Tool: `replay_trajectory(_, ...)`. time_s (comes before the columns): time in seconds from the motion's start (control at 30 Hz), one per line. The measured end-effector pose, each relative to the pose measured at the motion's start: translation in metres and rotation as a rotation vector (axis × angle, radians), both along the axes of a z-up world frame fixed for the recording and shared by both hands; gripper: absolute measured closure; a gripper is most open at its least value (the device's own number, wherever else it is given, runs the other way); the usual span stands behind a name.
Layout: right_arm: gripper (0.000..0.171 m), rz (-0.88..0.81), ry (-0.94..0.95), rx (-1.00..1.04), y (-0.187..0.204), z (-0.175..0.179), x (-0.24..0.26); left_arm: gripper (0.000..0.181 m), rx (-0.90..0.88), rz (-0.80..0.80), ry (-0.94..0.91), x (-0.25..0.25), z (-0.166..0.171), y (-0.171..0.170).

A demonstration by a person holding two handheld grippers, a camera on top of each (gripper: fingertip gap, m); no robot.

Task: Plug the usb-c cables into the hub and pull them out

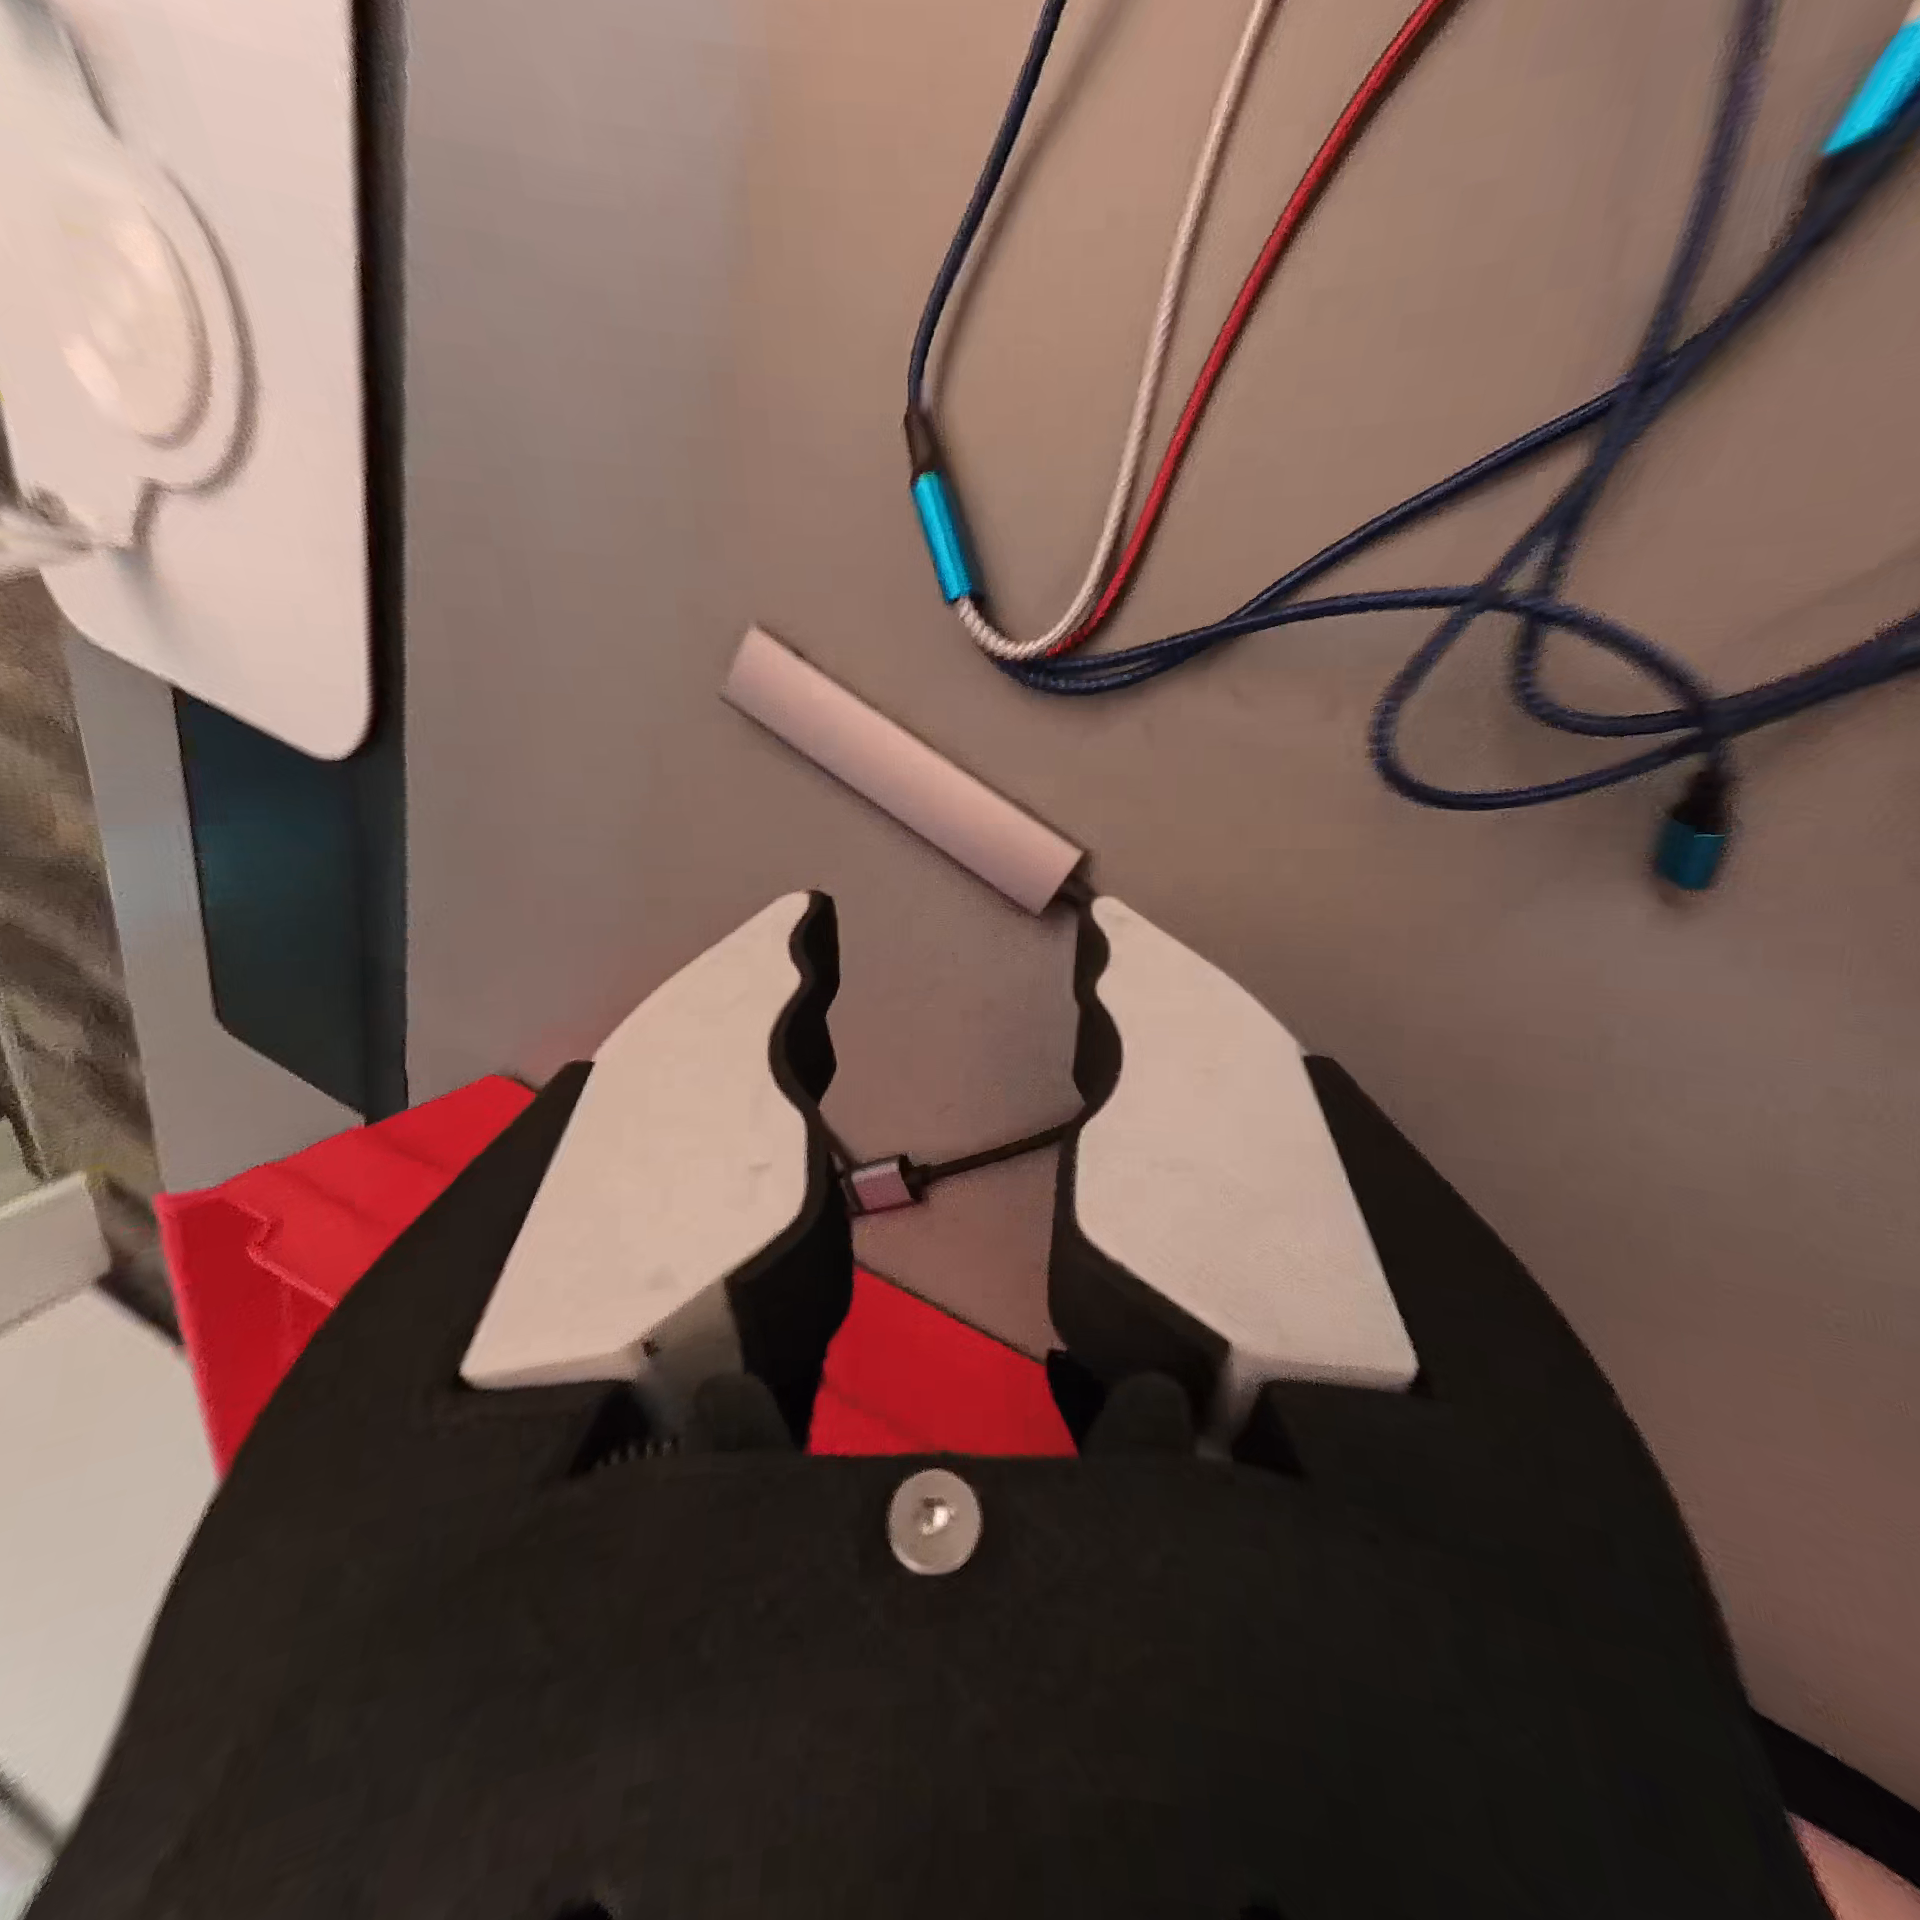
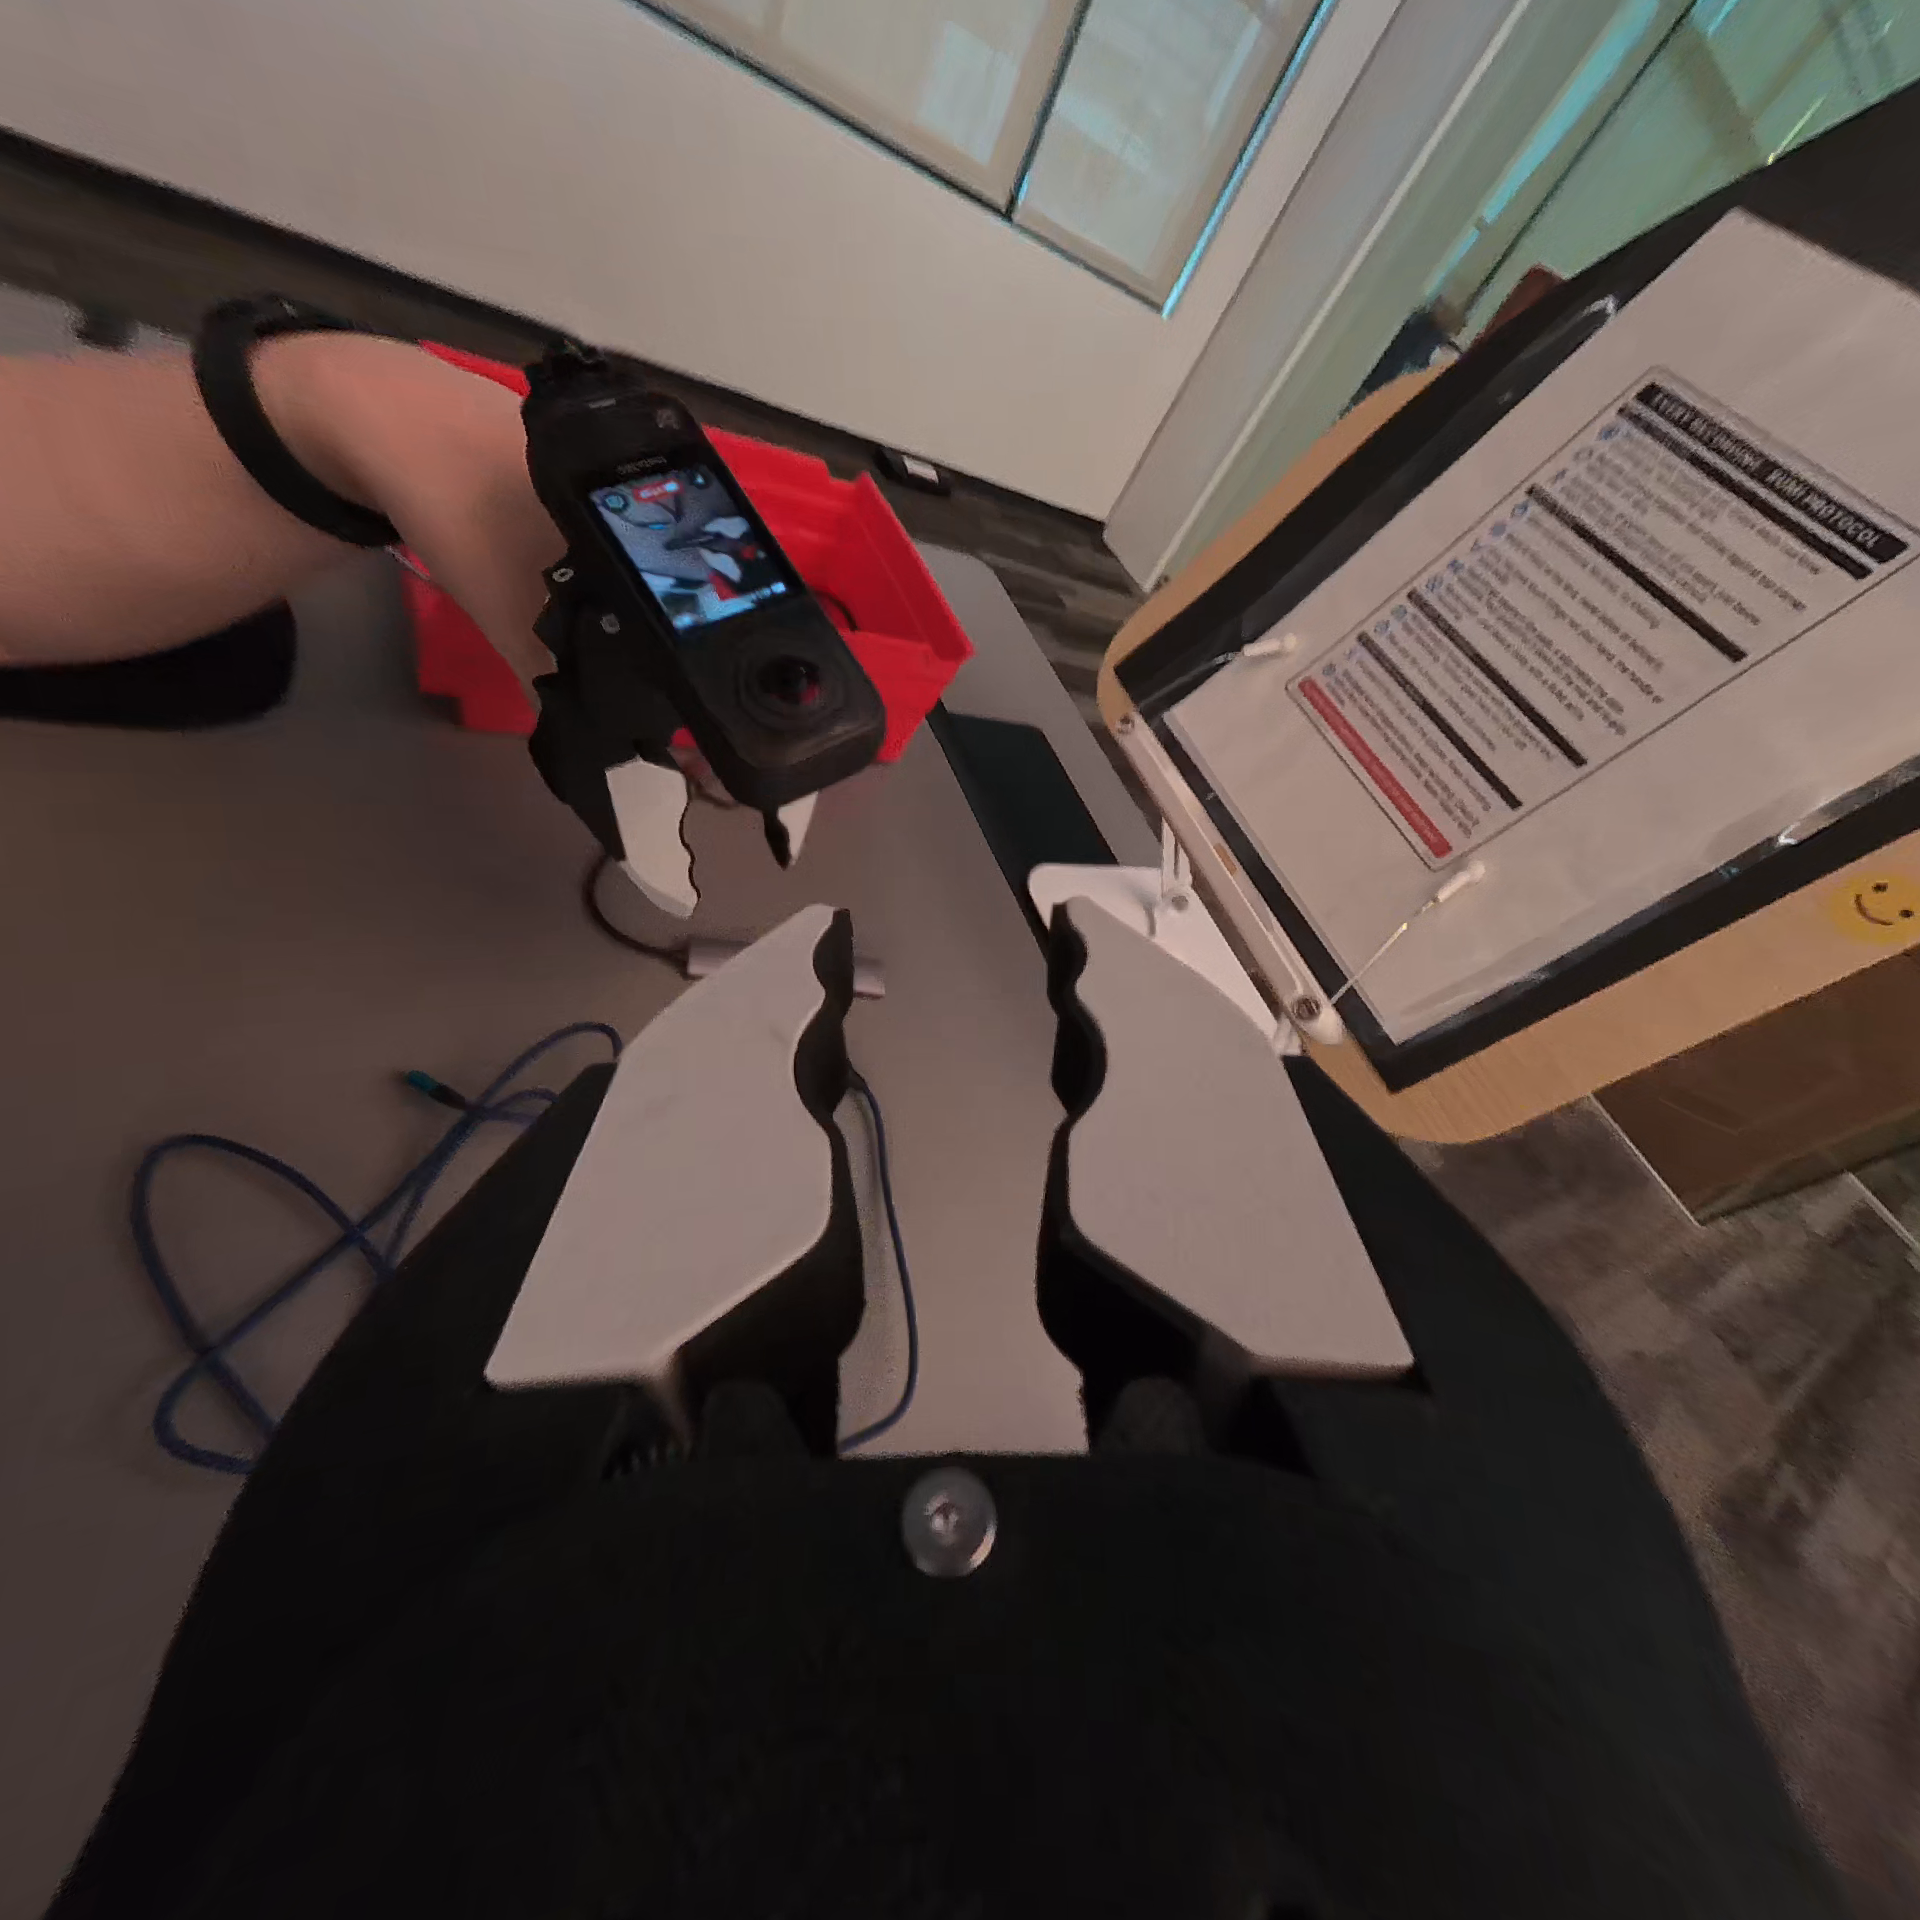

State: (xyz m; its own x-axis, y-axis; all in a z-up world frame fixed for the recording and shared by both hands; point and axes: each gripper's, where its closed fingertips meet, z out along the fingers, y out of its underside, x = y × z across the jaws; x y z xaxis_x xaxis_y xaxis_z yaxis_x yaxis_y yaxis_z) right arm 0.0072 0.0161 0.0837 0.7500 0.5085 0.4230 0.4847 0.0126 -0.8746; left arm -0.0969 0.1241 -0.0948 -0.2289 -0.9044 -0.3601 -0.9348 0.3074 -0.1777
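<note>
The grey bar-shaped hub [image 1: 904, 774] lies diagonally on the grey table [image 1: 1351, 1143]. Its own thin dark cable ends in a silver plug [image 1: 883, 1184] between my fingers. My left gripper [image 1: 956, 914] is open and empty, hovering just short of the hub's near end. Blue braided cables with bright blue plugs [image 1: 945, 535] [image 1: 1694, 852] lie beyond and to the right, beside a red cable [image 1: 1226, 343] and a white cable [image 1: 1164, 343]. My right gripper [image 2: 951, 920] is open and empty above the table. In the right wrist view the hub [image 2: 712, 951] is partly hidden behind my finger, below the left gripper [image 2: 727, 862].
A red bin [image 1: 312, 1247] sits at the table's near left and also shows in the right wrist view [image 2: 862, 582]. A white panel [image 1: 208, 416] stands at the left. A framed sheet on a wooden stand [image 2: 1558, 644] is at the right. A loose blue cable [image 2: 260, 1247] loops on the table. The grippers' ends are close to 25 centimetres from one another. To the grey bar-shaped hub [image 1: 904, 774]: left tips about 7 centimetres, right tips about 30 centimetres.
</note>
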Motion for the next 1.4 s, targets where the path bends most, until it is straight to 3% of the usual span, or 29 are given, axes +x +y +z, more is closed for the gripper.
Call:
replay_trajectory(0.1, 0.135, 0.031, 0.054, 0.04, -0.01, 0.015, -0.001, 0.145, -0.137, -0.083, -0.075, 0.005, 0.016, -0.037)
replay_trajectory(0.2, 0.135, 0.03, 0.069, 0.068, -0.018, 0.024, 0.002, 0.148, -0.339, -0.122, -0.065, 0.01, 0.009, -0.074)
replay_trajectory(0.4, 0.134, 0.034, 0.053, 0.081, -0.023, 0.028, 0.001, 0.147, -0.491, -0.017, 0.1, 0.013, -0.035, -0.078)
replay_trajectory(0.57, 0.135, 0.031, 0.027, 0.066, -0.022, 0.023, 0.001, 0.177, -0.643, 0.046, 0.222, 0.006, -0.052, -0.087)
replay_trajectory(0.7, 0.135, 0.019, 0.011, 0.057, -0.021, 0.02, 0.003, 0.177, -0.66, 0.046, 0.246, 0.001, -0.045, -0.085)
replay_trajectory(0.93, 0.135, 0.0, -0.017, 0.036, -0.018, 0.015, 0.006, 0.179, -0.641, -0.02, -0.013, 0.017, 0.012, -0.084)
replay_trajectory(1.17, 0.135, 0.096, -0.112, -0.164, -0.012, -0.033, -0.02, 0.179, -0.618, -0.112, -0.14, 0.011, 0.052, -0.09)
replay_trajectory(1.4, 0.134, 0.192, -0.182, -0.342, 0.002, -0.085, -0.051, 0.179, -0.594, -0.117, 0.119, -0.017, 0.014, -0.092)
